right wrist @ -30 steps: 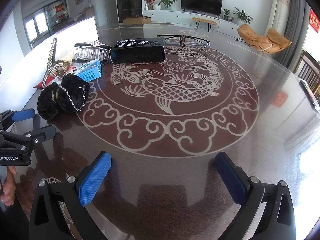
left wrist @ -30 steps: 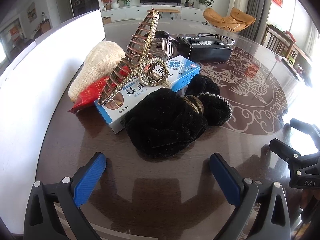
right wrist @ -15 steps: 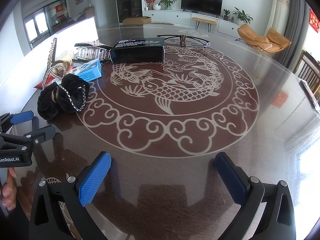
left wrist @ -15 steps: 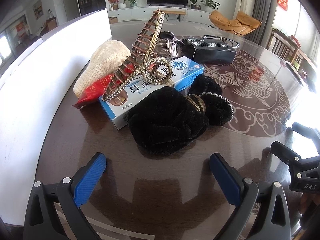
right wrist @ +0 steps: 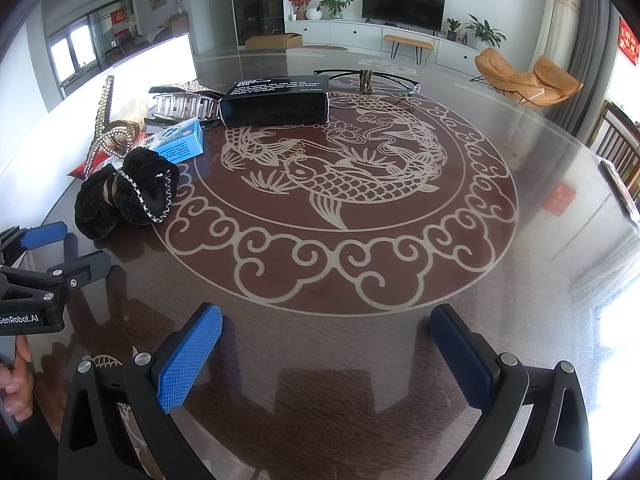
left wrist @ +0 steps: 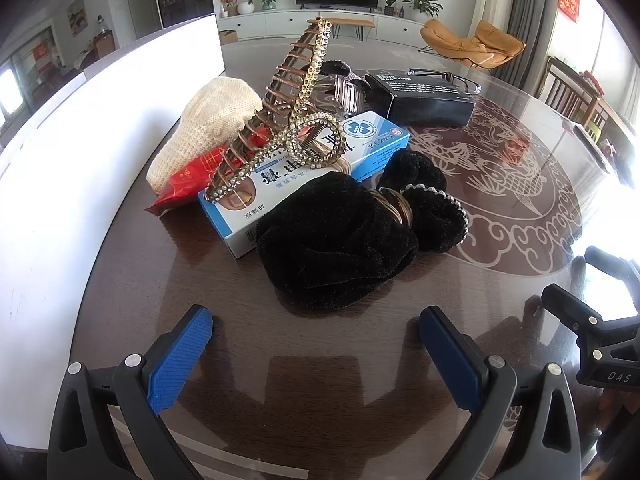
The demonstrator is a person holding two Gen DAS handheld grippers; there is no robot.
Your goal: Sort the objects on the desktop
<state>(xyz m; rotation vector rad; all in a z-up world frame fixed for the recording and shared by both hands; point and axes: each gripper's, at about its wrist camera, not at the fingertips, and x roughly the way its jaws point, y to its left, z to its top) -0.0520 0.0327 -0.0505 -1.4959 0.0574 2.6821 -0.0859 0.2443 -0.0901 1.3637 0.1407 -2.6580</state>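
A pile lies on the round glass-topped table (right wrist: 400, 340). In the left wrist view a black velvet scrunchie (left wrist: 340, 236) is nearest, just beyond my open left gripper (left wrist: 316, 344). Behind it are a blue medicine box (left wrist: 304, 168), a rhinestone hair claw (left wrist: 288, 112) leaning on it, a red packet (left wrist: 192, 176), a cream knitted pouch (left wrist: 208, 128), a silver hair clip (left wrist: 344, 92), a black box (left wrist: 428, 96) and glasses (left wrist: 460, 78). My right gripper (right wrist: 324, 356) is open over bare table, well right of the scrunchie (right wrist: 128, 196).
A white board (left wrist: 60, 160) runs along the table's left edge beside the pile. The fish pattern (right wrist: 340, 176) marks the table's middle. Chairs (right wrist: 620, 148) stand at the far right. A hand (right wrist: 14, 384) holds the left gripper's handle.
The left gripper has drifted slightly, so the pile sits a little more to the right and nearer in its view. The right gripper has stayed still.
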